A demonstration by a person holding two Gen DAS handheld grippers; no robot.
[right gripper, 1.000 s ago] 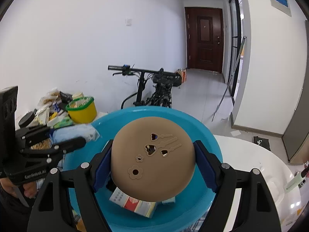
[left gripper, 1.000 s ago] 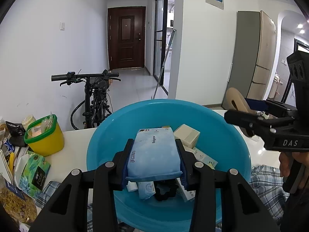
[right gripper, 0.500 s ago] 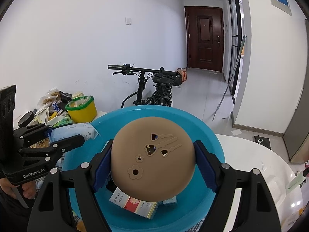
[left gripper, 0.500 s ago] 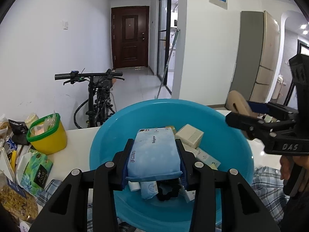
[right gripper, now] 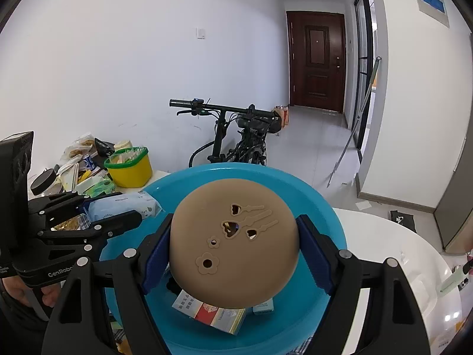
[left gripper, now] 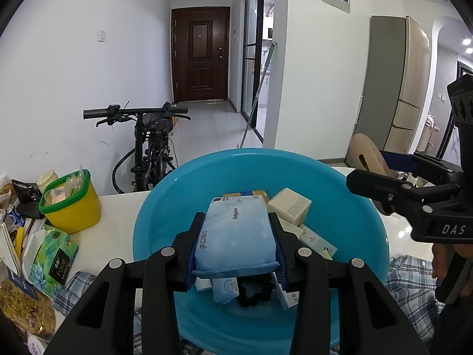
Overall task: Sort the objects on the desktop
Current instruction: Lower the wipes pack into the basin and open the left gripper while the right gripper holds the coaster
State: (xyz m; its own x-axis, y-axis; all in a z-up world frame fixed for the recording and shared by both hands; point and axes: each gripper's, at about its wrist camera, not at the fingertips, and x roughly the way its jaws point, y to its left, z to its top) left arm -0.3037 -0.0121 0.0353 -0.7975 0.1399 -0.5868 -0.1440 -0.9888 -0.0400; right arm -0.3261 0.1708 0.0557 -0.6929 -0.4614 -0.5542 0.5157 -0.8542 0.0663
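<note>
The left hand-held gripper (left gripper: 235, 238) is clamped on a pale blue pack of wipes (left gripper: 235, 235), one blue-padded finger pressed against each long side. The pack hangs above the inside of a blue basin (left gripper: 177, 195), which sits directly ahead of and below the fingers. Under the pack, on the basin floor, lie a small blue packet (left gripper: 225, 290) and a black hair tie (left gripper: 255, 291); just right of the fingers lies a beige box (left gripper: 289, 205) with other flat boxes under it.

The right hand-held gripper (right gripper: 233, 244) is clamped on a round tan cushion (right gripper: 233, 239) with small cut-out shapes, its fingers pressing the left and right edges. The cushion hangs over the same basin (right gripper: 325, 207), and beneath it a red and white carton (right gripper: 211, 313) rests on the basin floor.

From the right wrist view the left hand-held gripper with the wipes (right gripper: 124, 208) appears off to the left, at the basin's rim. From the left wrist view the right hand-held gripper (left gripper: 384, 174) appears off to the right, with the cushion edge (left gripper: 365, 155) visible beyond its fingers.

To the left of the basin, on the white surface (left gripper: 115, 227), stand a yellow tub with a green rim (left gripper: 72, 207) and a green tissue pack (left gripper: 50, 254) among assorted snack bags. A bicycle (left gripper: 150, 145) leans by the wall beyond the surface.
</note>
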